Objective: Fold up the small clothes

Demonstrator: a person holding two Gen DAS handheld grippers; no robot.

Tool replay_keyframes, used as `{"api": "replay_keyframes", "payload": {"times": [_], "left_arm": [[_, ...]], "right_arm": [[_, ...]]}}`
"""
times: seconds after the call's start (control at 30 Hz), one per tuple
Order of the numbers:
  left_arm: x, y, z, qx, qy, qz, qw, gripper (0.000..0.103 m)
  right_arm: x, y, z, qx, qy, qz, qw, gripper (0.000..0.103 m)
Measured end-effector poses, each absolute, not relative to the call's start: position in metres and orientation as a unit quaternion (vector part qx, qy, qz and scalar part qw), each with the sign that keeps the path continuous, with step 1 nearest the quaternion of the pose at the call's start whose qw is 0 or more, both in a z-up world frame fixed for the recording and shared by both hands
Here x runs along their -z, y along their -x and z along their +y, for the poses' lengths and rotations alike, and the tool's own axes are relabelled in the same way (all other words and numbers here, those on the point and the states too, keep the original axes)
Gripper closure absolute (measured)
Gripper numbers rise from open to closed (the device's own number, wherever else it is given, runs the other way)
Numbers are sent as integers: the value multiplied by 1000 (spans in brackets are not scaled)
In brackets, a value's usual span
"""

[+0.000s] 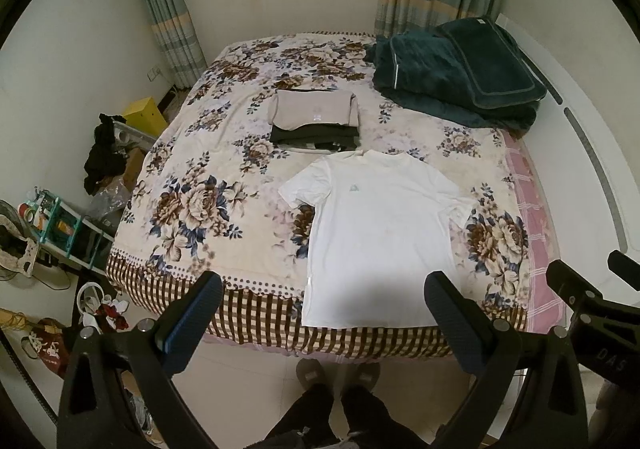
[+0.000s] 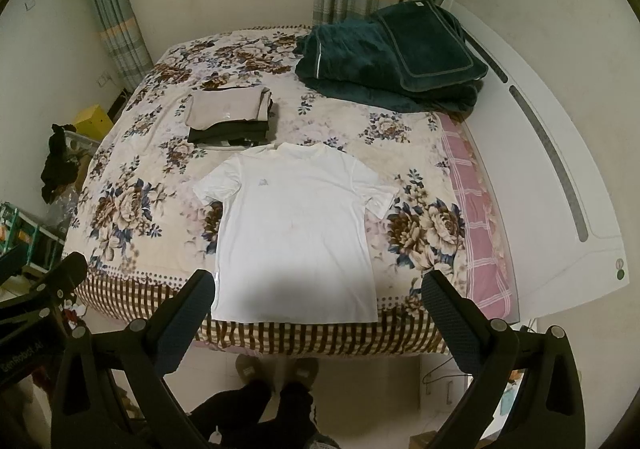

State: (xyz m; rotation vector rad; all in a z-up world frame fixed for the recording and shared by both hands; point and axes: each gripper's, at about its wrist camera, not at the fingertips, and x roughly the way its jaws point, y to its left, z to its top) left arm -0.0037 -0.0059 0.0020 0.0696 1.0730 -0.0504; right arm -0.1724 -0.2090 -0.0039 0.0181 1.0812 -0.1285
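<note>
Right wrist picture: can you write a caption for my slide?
White T-shirt spread flat on the flowery bed, open fingers waiting above.

White T-shirt (image 2: 296, 233) flat on floral bed (image 2: 140, 185) (folded stack (image 2: 232, 113) beyond), hand-held gripper (image 2: 316, 305) spread.

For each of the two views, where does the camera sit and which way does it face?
Left wrist: on the left gripper, above the bed's foot, facing the window; open fingers, the person's legs and the right gripper show.
Right wrist: on the right gripper, same heading; open fingers, legs.
Shared: white T-shirt, folded stack, green blanket.
</note>
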Motion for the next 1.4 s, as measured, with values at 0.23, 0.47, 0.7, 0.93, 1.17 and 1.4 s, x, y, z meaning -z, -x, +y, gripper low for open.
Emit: {"api": "replay_keyframes", "payload": {"times": [0.23, 0.47, 0.7, 0.93, 1.17, 1.4], "left_arm": [[-13, 5, -17, 28, -29, 509, 860, 0], [-16, 3, -17, 32, -25, 507, 861, 0], [-15, 4, -16, 32, -26, 505, 862, 0], [-18, 3, -17, 34, -25, 504, 862, 0], [-17, 3, -18, 33, -25, 504, 863, 0], [-25, -2, -25, 34, -23, 502, 864, 0]], "right_arm": [[4, 175, -206, 61, -9, 513, 856, 0], [5, 175, -209, 61, -9, 512, 857, 0], [6, 174, -210, 61, -8, 512, 857, 0], [8, 176, -211, 62, -8, 512, 857, 0], [4, 179, -207, 61, -6, 510, 858, 0], [-15, 176, -200, 60, -5, 508, 859, 0]]}}
